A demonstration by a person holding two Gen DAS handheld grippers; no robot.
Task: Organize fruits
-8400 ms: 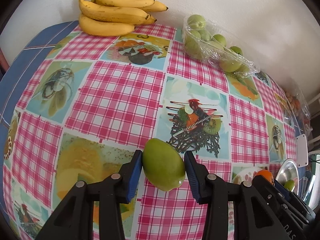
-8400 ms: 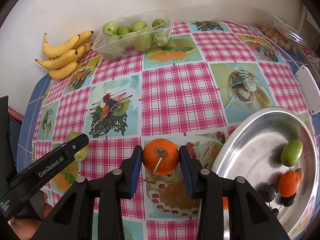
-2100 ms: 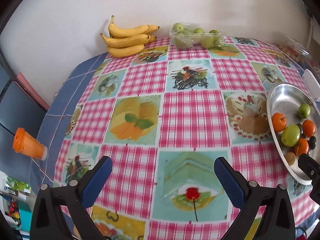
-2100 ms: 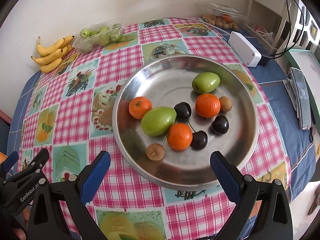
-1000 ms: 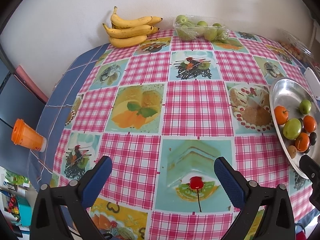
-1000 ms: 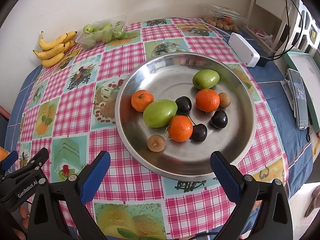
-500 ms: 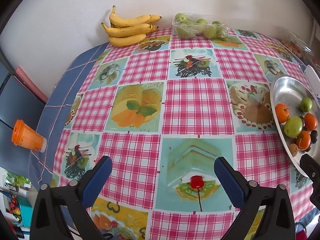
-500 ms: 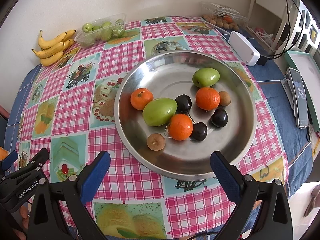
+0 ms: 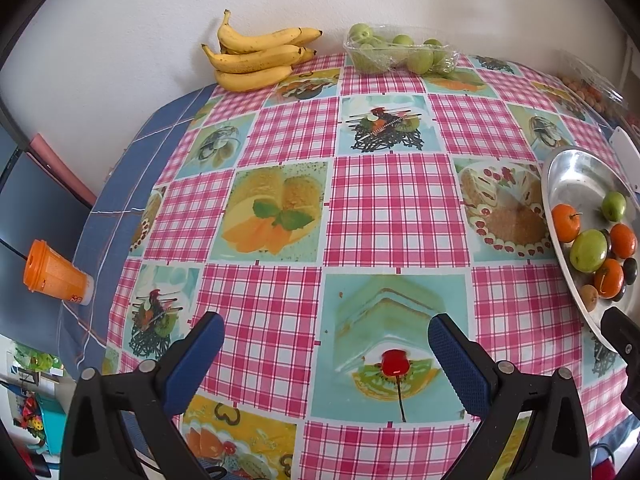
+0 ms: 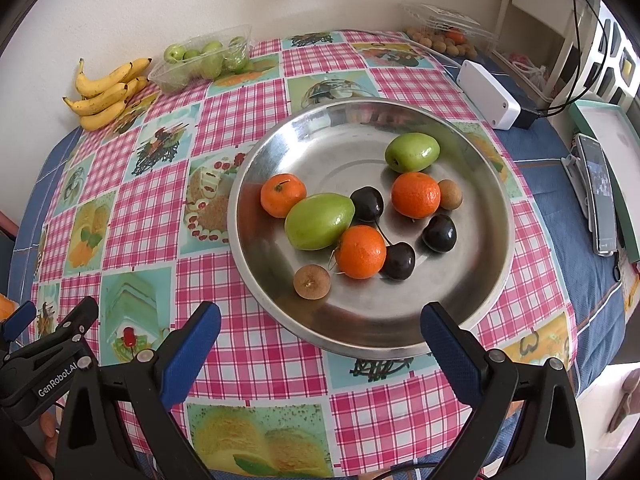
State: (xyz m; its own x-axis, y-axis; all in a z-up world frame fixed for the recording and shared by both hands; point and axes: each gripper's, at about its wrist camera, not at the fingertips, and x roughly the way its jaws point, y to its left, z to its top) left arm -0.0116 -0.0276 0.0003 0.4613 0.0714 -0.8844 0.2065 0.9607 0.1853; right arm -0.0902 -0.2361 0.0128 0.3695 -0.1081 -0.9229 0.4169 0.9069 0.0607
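Observation:
A steel plate [image 10: 472, 292] [image 9: 560, 168] on the checked tablecloth holds three oranges, two green fruits, dark cherries and two small brown fruits. The larger green fruit [image 10: 319, 221] [image 9: 588, 250] lies beside an orange [image 10: 283, 195] [image 9: 565, 222]. My right gripper [image 10: 320, 330] is open and empty, hovering over the plate's near rim. My left gripper [image 9: 326, 342] [image 10: 52, 320] is open and empty over bare tablecloth, left of the plate.
Bananas [image 9: 256, 56] [image 10: 106, 92] and a clear tub of green fruit [image 9: 396, 54] [image 10: 202, 60] lie by the back wall. A white box [image 10: 488, 94], a phone [image 10: 600, 196] and a packet of small fruit [image 10: 444, 36] sit to the right. An orange cup [image 9: 54, 270] stands beyond the table's left edge.
Both grippers held fruit 8.4 s ago; that fruit now lies in the plate and both are open. Over the last second both views drifted only slightly.

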